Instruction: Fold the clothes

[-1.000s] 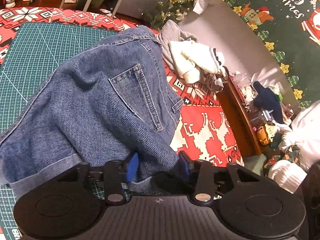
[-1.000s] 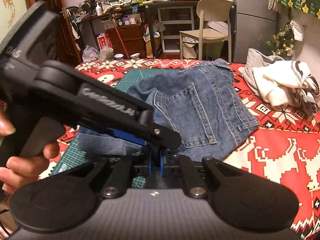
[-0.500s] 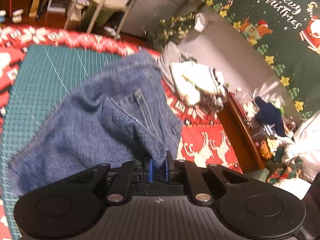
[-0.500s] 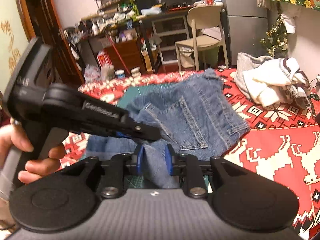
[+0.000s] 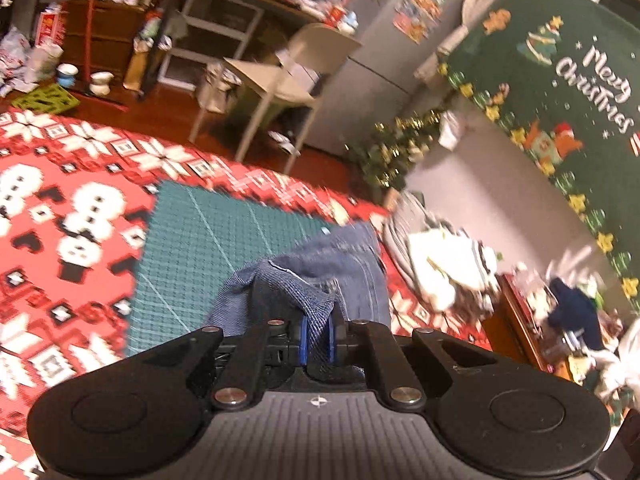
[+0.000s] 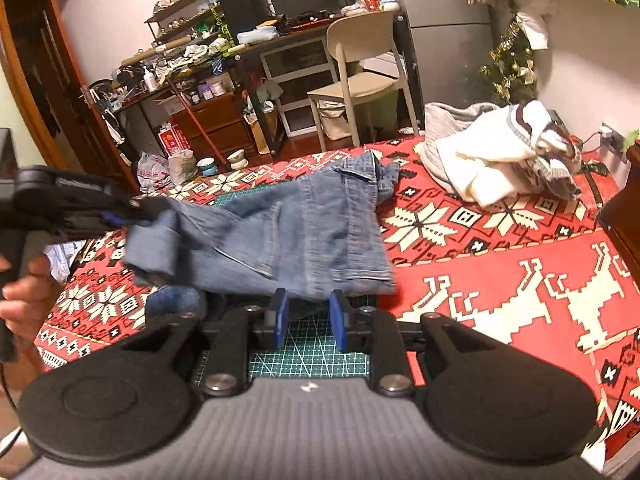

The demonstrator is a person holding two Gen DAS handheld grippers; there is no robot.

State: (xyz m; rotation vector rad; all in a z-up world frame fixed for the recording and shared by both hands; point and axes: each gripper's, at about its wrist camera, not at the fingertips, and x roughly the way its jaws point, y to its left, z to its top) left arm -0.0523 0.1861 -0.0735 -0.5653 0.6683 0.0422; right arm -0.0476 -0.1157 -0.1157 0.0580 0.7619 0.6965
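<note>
A pair of blue denim shorts (image 6: 304, 232) hangs lifted over the green cutting mat (image 6: 308, 356) on the red Christmas tablecloth (image 6: 500, 264). My left gripper (image 5: 317, 338) is shut on a fold of the denim shorts (image 5: 316, 276); it also shows in the right wrist view (image 6: 120, 216) at the far left, holding the cuffed leg end up. My right gripper (image 6: 308, 318) is open and empty, just below the hanging edge of the shorts, above the mat.
A pile of white and grey clothes (image 6: 500, 160) lies at the back right of the table, and shows in the left wrist view (image 5: 444, 268). A beige chair (image 6: 360, 80) and cluttered desk stand behind. A dark wooden ledge (image 6: 624, 208) is at the right.
My left gripper closed on the shorts and lifted them up and leftward off the mat. My right gripper opened, let go of the denim and drew back.
</note>
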